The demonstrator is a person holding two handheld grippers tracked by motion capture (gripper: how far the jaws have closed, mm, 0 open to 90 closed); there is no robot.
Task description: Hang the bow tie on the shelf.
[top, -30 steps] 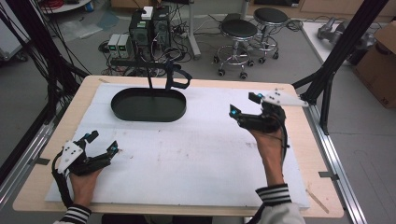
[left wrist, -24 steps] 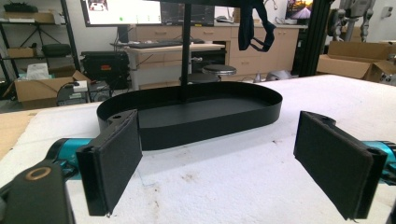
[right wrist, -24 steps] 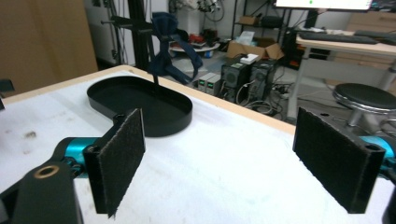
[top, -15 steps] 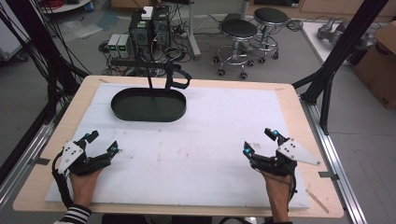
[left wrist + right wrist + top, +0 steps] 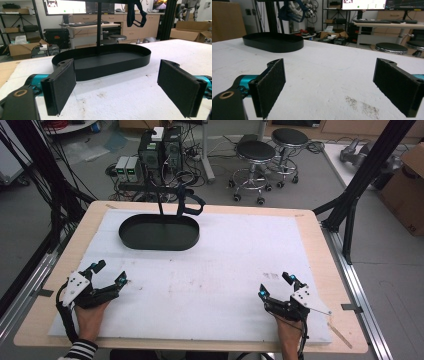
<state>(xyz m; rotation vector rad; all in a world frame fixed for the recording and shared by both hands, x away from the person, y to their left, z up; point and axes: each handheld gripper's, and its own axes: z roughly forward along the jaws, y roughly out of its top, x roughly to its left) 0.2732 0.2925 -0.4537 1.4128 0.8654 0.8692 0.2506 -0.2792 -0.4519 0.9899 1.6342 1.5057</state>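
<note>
A black oval tray [image 5: 160, 245] sits on the white mat [image 5: 225, 265] at the far left, empty inside. From a thin post behind it hangs a dark strap-like item [image 5: 189, 206]. My left gripper [image 5: 110, 272] rests near the front left corner of the mat, open, jaws aimed at the tray [image 5: 112, 68]. My right gripper [image 5: 275, 284] lies low at the front right, open; its jaws have just been opening, with nothing between them. In the right gripper view the tray [image 5: 274, 43] stands far off to the left, beyond its bare pads [image 5: 270, 87].
The mat covers most of a wooden table [image 5: 320, 245] with a black frame post [image 5: 360, 190] at the right edge. Stools [image 5: 255, 152], computer boxes [image 5: 160, 150] and cables stand on the floor beyond the far edge.
My right gripper came down from the far right of the mat toward the person and now sits low at the front right corner. The left gripper stayed put.
</note>
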